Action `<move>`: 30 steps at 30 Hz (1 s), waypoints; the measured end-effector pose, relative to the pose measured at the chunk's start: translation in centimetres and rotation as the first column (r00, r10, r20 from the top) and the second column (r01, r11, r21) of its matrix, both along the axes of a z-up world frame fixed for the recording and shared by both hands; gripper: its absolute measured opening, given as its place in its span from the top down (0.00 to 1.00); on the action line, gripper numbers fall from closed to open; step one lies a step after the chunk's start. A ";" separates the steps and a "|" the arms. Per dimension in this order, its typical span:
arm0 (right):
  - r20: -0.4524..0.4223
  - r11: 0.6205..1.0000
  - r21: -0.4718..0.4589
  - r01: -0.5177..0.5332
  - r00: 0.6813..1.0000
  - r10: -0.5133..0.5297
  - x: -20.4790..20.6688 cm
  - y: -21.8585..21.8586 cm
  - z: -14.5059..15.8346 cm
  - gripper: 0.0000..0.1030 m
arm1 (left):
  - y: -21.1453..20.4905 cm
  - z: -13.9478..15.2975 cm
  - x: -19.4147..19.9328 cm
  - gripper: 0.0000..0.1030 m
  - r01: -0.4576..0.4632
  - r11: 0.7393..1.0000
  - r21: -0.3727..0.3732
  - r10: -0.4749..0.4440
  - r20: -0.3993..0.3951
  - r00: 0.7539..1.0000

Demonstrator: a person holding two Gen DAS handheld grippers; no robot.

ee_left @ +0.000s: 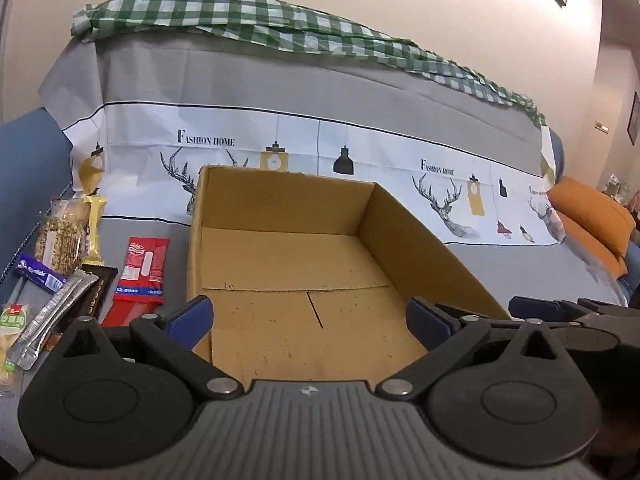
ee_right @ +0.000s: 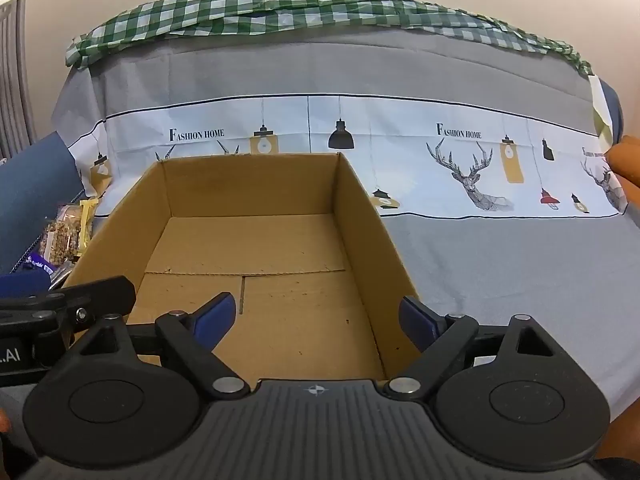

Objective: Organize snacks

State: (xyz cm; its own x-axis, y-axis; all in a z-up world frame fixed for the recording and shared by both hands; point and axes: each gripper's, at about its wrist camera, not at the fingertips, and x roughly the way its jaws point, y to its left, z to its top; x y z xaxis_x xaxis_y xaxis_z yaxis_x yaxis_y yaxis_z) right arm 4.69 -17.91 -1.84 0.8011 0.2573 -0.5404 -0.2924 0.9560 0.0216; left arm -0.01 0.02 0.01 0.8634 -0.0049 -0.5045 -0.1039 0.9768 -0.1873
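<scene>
From the left wrist view, the left gripper (ee_left: 308,322) hangs over the near edge of an open brown cardboard box (ee_left: 416,240), its 2 blue-padded fingers (ee_left: 192,320) spread wide with nothing between them. The box sits on a grey printed sofa cover (ee_left: 520,264). To the left of the box, apart from it, lie the snacks: a red flat packet (ee_left: 141,272), a black bar (ee_left: 94,294), a silver sachet (ee_left: 48,326), a purple wrapped bar (ee_left: 38,273), a clear bag of grain clusters (ee_left: 60,236), a yellow wrapped bar (ee_left: 95,228) and a green-and-white packet (ee_left: 12,322). The right gripper (ee_left: 568,312) shows at the right edge.

From the right wrist view, the right gripper (ee_right: 316,322) is also spread wide and holds nothing, above the same box (ee_right: 372,232). The snack pile (ee_right: 66,236) is partly hidden behind the box's left wall. A green-checked cloth (ee_right: 280,10) drapes along the sofa back.
</scene>
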 end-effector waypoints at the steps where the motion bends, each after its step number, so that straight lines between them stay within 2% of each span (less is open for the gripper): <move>1: 0.000 1.000 -0.001 0.000 1.000 0.000 0.0 0.1 0.0 0.14 | 0.0 0.0 0.0 0.01 0.002 1.000 -0.002 -0.002 -0.005 1.000; 9: -0.004 1.000 0.002 0.002 1.000 -0.002 0.1 0.1 0.0 0.14 | -0.6 0.4 0.4 0.00 0.002 1.000 0.014 -0.002 -0.030 1.000; 20: -0.010 0.999 0.030 0.012 1.000 -0.012 0.2 0.0 0.1 0.14 | -0.2 0.5 0.6 0.00 0.007 0.999 -0.036 -0.009 -0.048 0.999; 27: -0.003 0.998 0.061 0.019 1.000 -0.019 0.0 -0.4 0.2 0.18 | -0.4 0.7 0.2 0.00 0.041 0.999 -0.025 -0.042 -0.037 0.998; 30: 0.000 0.996 0.085 0.016 1.000 -0.016 0.0 -0.4 0.4 0.22 | -0.1 0.4 0.3 0.00 0.038 0.999 0.009 -0.037 -0.057 0.998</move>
